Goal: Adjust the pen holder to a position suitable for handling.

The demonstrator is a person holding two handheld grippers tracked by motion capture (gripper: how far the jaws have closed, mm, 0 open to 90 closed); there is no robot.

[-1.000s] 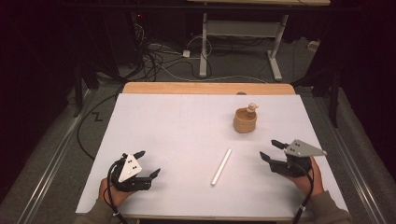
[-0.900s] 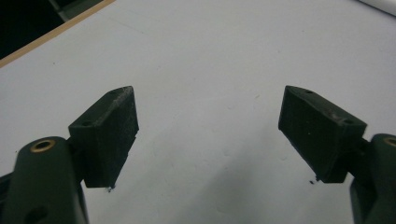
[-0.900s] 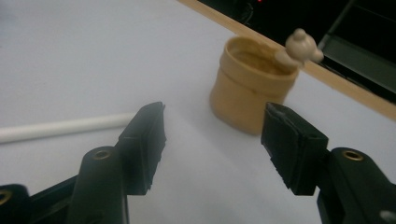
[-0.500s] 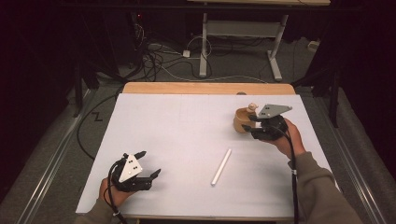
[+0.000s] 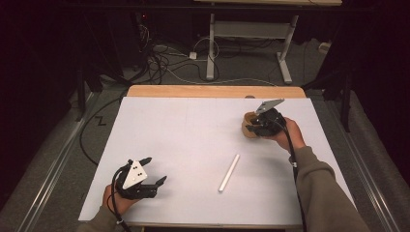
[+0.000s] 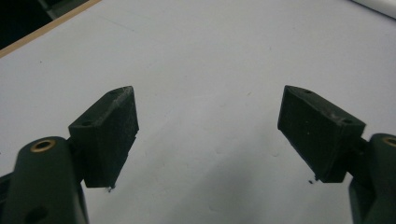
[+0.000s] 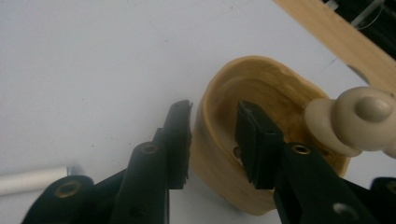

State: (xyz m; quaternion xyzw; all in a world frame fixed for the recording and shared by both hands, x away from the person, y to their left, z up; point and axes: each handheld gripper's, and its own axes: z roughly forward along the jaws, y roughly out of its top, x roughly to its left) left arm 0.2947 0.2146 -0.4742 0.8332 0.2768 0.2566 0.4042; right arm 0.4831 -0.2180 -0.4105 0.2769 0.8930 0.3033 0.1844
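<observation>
A light wooden bowl stands at the far right of the white table top. A cream knobbed piece leans in it. My right gripper straddles the bowl's near wall, one jaw outside and one inside. Its jaws have just been closing, and a small gap still shows at the inner pad. A white stick lies loose mid-table. My left gripper rests open at the near left, nothing between its jaws.
A wooden strip borders the table's far edge. Beyond it on the floor are tangled cables and the legs of a desk frame. Dark floor flanks both sides of the table.
The right hand has travelled from the near right edge up to the bowl and narrowed its jaws around the bowl's wall. The left gripper and the white stick have stayed put.
</observation>
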